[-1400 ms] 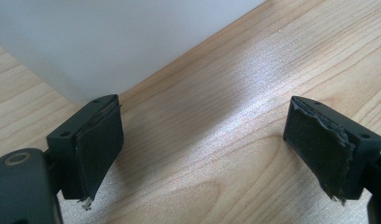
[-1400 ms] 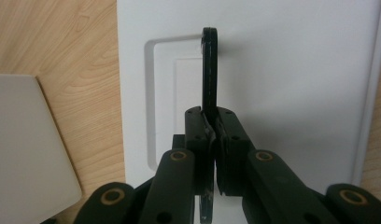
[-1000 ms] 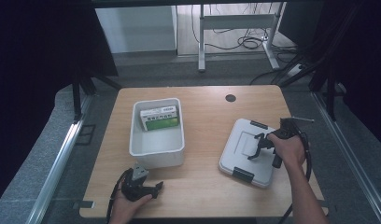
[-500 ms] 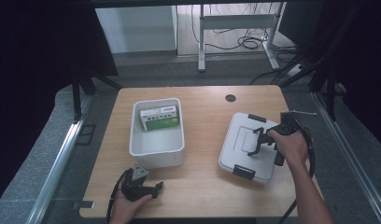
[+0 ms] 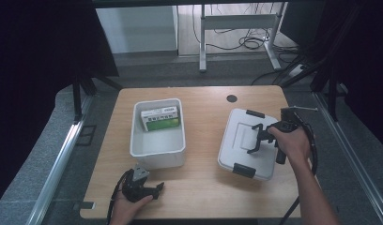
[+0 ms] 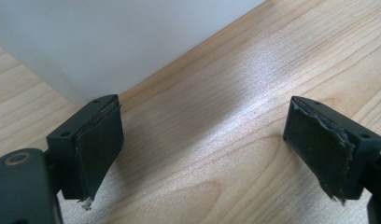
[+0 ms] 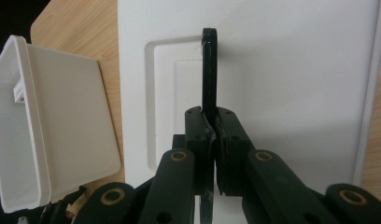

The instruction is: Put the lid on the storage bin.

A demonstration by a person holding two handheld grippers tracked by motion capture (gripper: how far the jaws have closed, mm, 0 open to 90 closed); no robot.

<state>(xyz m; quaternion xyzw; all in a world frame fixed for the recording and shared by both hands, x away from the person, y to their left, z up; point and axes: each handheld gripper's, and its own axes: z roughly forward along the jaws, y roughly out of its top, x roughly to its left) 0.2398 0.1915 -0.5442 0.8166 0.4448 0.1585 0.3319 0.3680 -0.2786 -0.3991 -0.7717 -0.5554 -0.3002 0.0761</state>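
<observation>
Your right gripper sits right of centre in the high view, forearm coming up from the lower right corner, hand wrapped round the grip, jaws pointing toward frame left. In the right gripper view the jaws are clamped tight on the lid handle. Your left gripper lies low at the bottom edge, left of centre, hand behind it. In the left gripper view its jaws stand wide apart, nothing between them.
</observation>
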